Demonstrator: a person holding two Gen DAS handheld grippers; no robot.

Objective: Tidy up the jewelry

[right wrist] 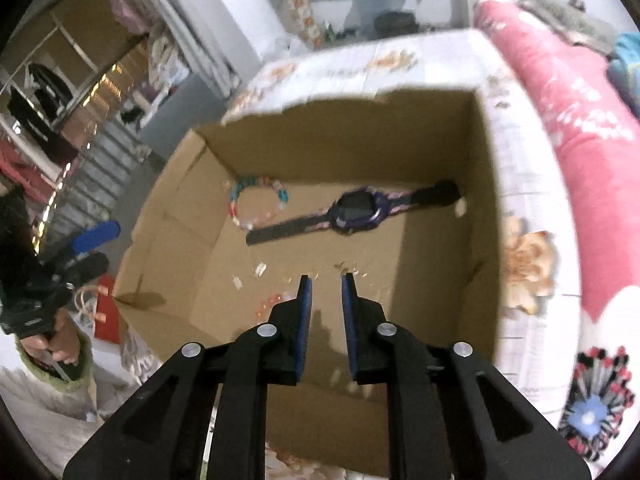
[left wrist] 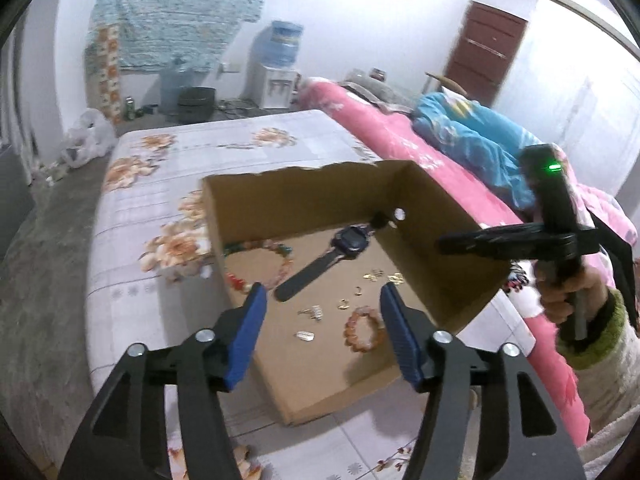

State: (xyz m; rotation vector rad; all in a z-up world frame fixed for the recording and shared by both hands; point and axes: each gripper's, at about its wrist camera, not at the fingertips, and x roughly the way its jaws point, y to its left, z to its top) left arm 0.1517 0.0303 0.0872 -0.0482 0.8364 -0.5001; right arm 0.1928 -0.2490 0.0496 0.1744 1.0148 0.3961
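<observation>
a: what is seen around the cardboard box (left wrist: 256,200)?

b: it is set on a floral bedsheet (left wrist: 168,152), with a pink quilt (left wrist: 384,128) rolled along the far side. a water dispenser (left wrist: 280,68) is seen by the back wall. the box walls are raised around the jewelry, so it is reached only from above.

a: where is the watch (left wrist: 344,242), and how is it laid?

b: it is laid flat on the box floor near the far corner. its long axis is run diagonally, one strap pointed at that corner and the other toward the multicolored bead bracelet (left wrist: 256,264). an orange bead bracelet (left wrist: 364,328) and small metal charms (left wrist: 312,312) are scattered nearer.

a: the tongs?

b: the left gripper (left wrist: 322,300) is spread wide above the box, nothing between its pads. the right gripper (right wrist: 327,284) is parted only narrowly, nothing pinched, held over the box floor.
</observation>
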